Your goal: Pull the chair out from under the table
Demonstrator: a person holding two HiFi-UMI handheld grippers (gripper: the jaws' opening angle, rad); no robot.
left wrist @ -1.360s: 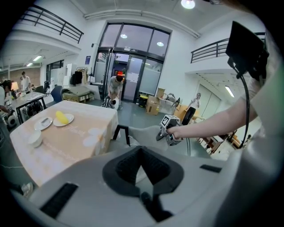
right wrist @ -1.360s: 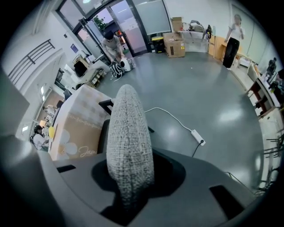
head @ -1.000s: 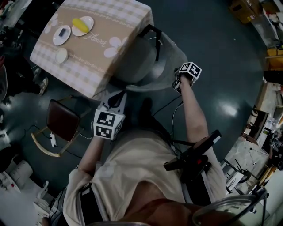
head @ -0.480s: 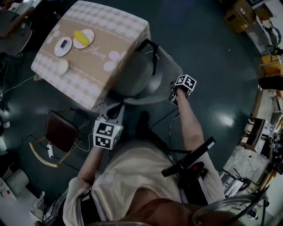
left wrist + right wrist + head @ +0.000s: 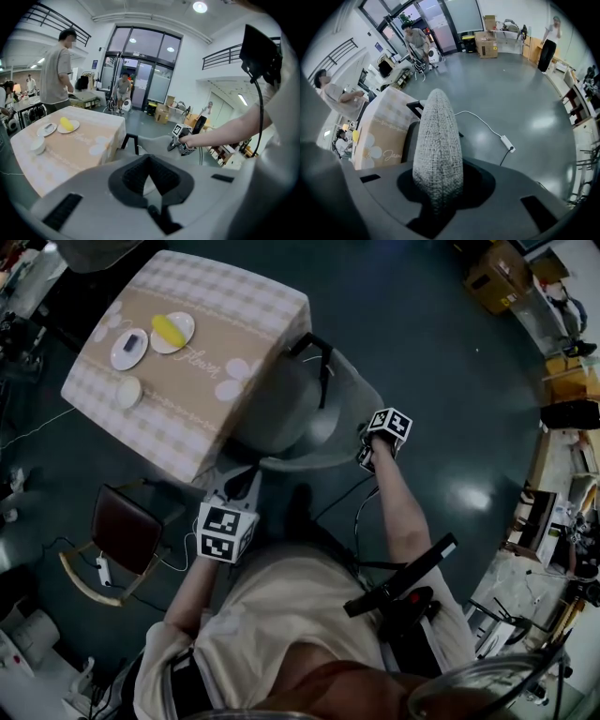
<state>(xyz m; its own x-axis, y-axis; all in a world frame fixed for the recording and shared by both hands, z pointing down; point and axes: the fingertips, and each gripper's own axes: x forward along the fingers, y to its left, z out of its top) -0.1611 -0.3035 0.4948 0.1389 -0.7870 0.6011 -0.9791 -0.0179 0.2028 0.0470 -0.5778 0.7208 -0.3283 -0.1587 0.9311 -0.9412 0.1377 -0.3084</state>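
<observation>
A grey fabric chair (image 5: 300, 404) with black armrest bars stands with its seat partly under the table (image 5: 187, 418), which wears a checked beige cloth. My right gripper (image 5: 367, 444) is at the chair's right rear edge. In the right gripper view the woven backrest (image 5: 438, 140) fills the gap between the jaws, and that gripper (image 5: 437, 180) is shut on it. My left gripper (image 5: 248, 476) hangs near the table's front corner, just left of the chair and apart from it. Its pads meet at the tip, so the gripper (image 5: 150, 161) is shut on nothing.
On the table sit two plates (image 5: 129, 348), one holding a yellow item (image 5: 169, 329), and a small bowl (image 5: 127, 392). A brown chair (image 5: 122, 521) stands at the left. A cable with a power strip (image 5: 506, 143) lies on the floor. People stand beyond the table (image 5: 56, 70).
The head view has shifted slightly. Both grippers and the chair keep their places, and the right grip on the backrest is unchanged.
</observation>
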